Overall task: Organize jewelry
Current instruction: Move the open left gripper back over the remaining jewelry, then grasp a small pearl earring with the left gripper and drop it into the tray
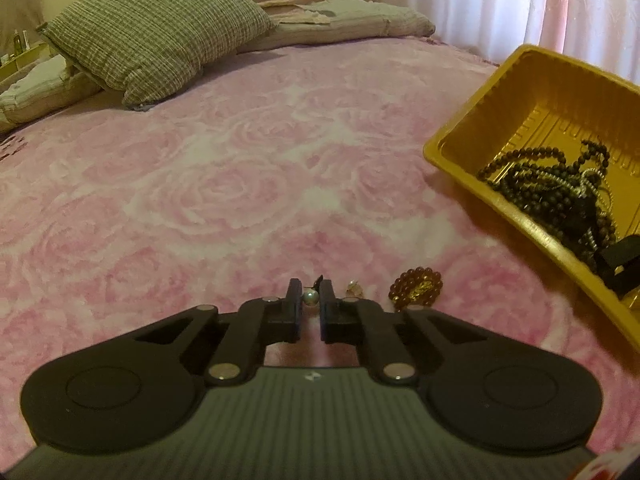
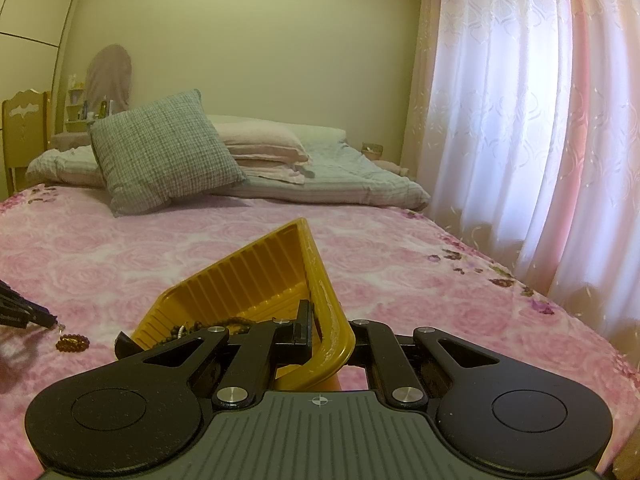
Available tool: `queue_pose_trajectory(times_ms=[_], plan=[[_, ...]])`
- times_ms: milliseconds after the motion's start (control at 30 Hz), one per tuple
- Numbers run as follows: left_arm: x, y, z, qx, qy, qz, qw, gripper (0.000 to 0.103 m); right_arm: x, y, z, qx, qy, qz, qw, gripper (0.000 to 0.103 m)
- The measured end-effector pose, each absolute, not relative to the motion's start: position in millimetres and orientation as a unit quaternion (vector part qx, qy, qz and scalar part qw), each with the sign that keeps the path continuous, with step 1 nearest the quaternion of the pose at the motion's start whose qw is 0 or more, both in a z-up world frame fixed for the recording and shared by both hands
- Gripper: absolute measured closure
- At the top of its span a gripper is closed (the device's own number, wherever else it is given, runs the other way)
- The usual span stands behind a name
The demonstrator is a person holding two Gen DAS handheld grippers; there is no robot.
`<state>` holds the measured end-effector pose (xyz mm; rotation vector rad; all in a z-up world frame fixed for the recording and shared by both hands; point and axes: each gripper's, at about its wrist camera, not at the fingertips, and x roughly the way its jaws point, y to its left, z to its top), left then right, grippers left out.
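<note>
Pearl earring (image 1: 310, 297) sits pinched in your left tongs (image 1: 310, 300), low over the bed (image 1: 240, 184). Tiny, hard, slippery: keep the bead centred. Right tongs (image 2: 325, 330) clamp the light yellow tray (image 2: 256, 280) rim at 3 o'clock.

Left gripper (image 1: 310, 300): matte black linkage arms, two round black discs at sides, grey ribbed body, silver round screws at joints, small white mark at centre. Right gripper (image 2: 330, 332): same build, white crosshair mark on grey ribbed body.
</note>
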<state>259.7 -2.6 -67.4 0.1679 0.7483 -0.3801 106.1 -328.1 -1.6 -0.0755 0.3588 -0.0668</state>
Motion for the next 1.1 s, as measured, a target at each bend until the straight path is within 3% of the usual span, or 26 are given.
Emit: queue_pose_trajectory(times_ms=[300, 600, 1100], plan=[[239.3, -10.1, -25.8, 0.066, 0.328, -0.202, 0.92, 0.096, 106.4, -327.2, -0.9, -0.042, 0.178, -0.033, 0.983, 0.096], [214.2, -64.6, 15.0, 0.056, 0.291, -0.289, 0.91, 0.096, 107.0, -326.7, 1.1, -0.041, 0.178, -0.03, 0.983, 0.096], [194.5, -152.8, 14.4, 0.071, 0.287, -0.367, 0.882, 0.096, 106.2, -326.2, 1.8, -0.035, 0.176, -0.028, 0.983, 0.096]])
